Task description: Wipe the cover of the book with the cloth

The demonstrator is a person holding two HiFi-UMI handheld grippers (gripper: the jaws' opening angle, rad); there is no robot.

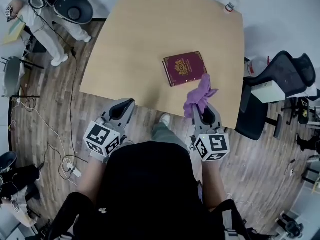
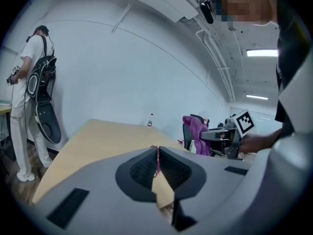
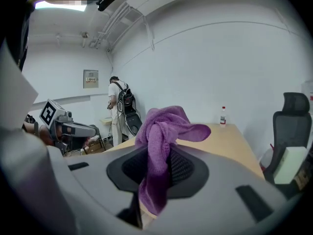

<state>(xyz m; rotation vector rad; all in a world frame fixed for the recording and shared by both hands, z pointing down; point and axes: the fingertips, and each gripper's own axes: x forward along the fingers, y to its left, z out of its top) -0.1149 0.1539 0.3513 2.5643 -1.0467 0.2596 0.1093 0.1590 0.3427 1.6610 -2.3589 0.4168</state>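
A maroon book [image 1: 184, 68] with a gold emblem lies closed on the wooden table [image 1: 145, 29], toward its near right part. My right gripper [image 1: 196, 107] is held at the table's near edge, just short of the book, shut on a bunched purple cloth [image 1: 200, 94] that sticks up out of its jaws. In the right gripper view the cloth [image 3: 162, 131] hangs between the pads. My left gripper [image 1: 124, 105] hovers by the near edge to the left of the book, shut with nothing in it [image 2: 157, 150].
A small white bottle [image 1: 231, 4] stands at the table's far right corner. A black office chair [image 1: 280, 79] is to the right of the table. A person in white [image 1: 42, 19] stands at the far left. Cables lie on the wooden floor [image 1: 45, 124].
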